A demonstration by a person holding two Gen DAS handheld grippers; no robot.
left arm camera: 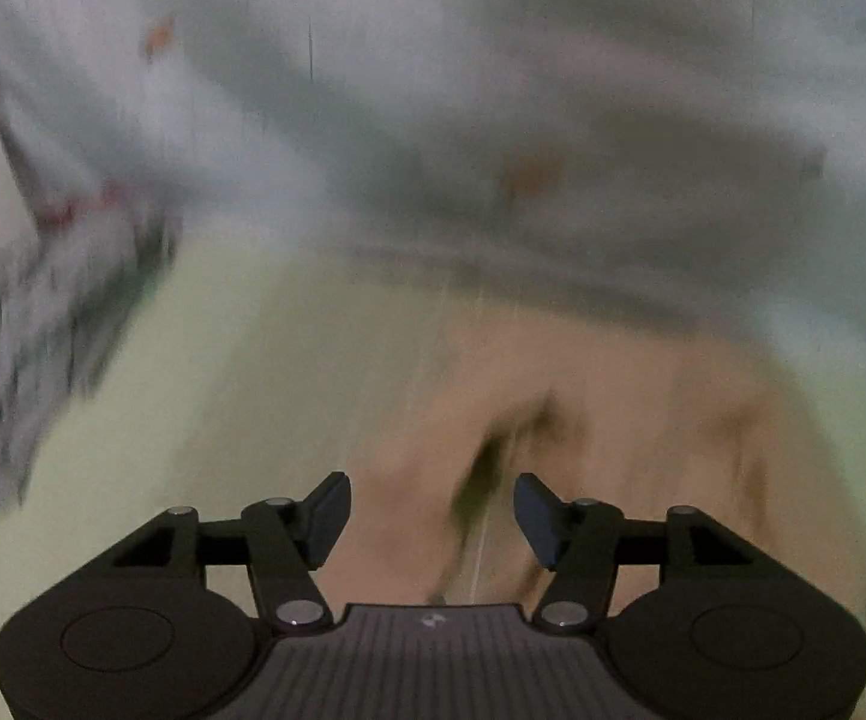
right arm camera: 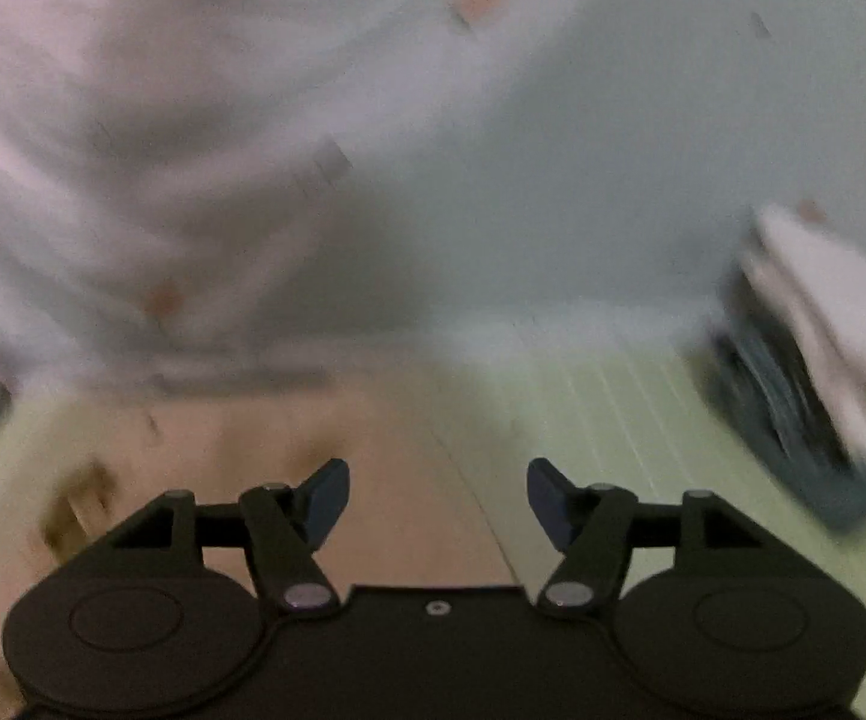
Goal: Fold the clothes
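Tan garment lies on your pale green striped surface, both pictures badly blurred.
Your left gripper and right gripper each hover over the garment with jaws apart and nothing between them. Beyond it hangs pale sheeting with orange spots, and a folded stack sits at the right.

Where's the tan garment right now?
The tan garment lies on the pale green surface, ahead of the open left gripper and below the white bedding.
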